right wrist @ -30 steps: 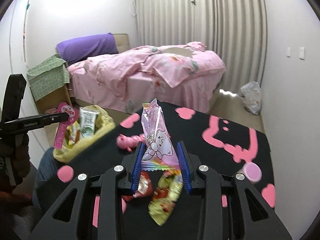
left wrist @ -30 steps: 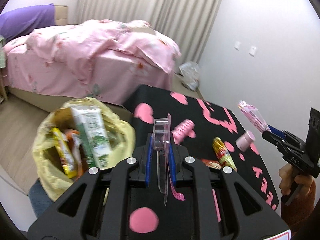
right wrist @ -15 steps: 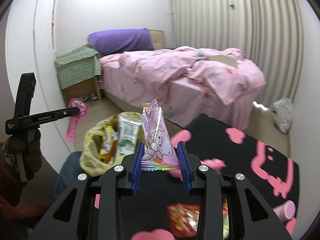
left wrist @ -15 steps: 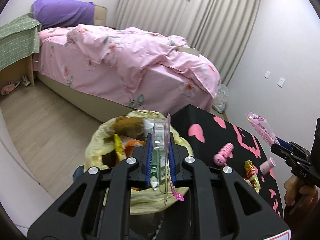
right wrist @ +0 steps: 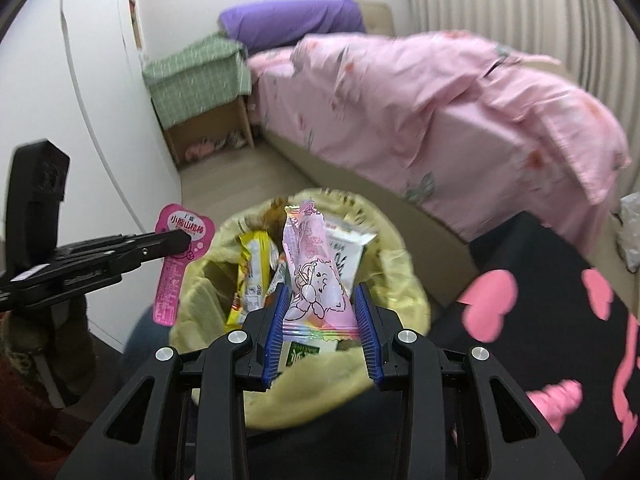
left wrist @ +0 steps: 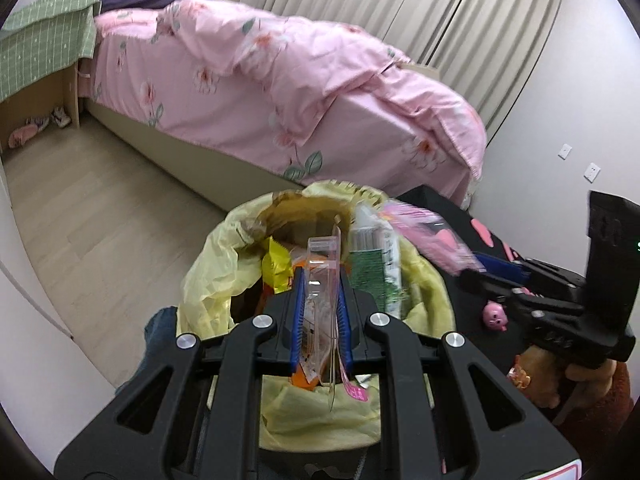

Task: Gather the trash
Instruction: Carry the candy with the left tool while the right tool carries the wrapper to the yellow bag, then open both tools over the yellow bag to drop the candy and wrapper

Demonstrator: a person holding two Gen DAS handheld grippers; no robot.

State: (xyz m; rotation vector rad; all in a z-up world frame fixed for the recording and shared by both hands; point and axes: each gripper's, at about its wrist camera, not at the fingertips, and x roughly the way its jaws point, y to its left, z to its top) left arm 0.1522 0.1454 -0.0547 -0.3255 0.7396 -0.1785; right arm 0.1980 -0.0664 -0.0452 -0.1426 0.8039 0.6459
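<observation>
Clear plastic, a flat blister pack [left wrist: 322,280] with a pink card behind it, sits clamped between the left gripper [left wrist: 320,312]'s narrow-set jaws, held directly above the open mouth of the yellow bag [left wrist: 208,280]. To its right, the right gripper [right wrist: 322,320] is pinched on a pink wrapper [right wrist: 314,276], also poised over the bag [right wrist: 404,276], which already holds a yellow packet [right wrist: 252,268] and a white-green carton [right wrist: 348,256]. Further right lies the black cloth [right wrist: 560,248] with pink hearts, where a pink toy [left wrist: 495,315] and more wrappers wait. To do the drop well, I judge each piece should be centred over the opening, lowered below the rim, and released one at a time so the light pack does not catch on the upright carton or slide down outside.
</observation>
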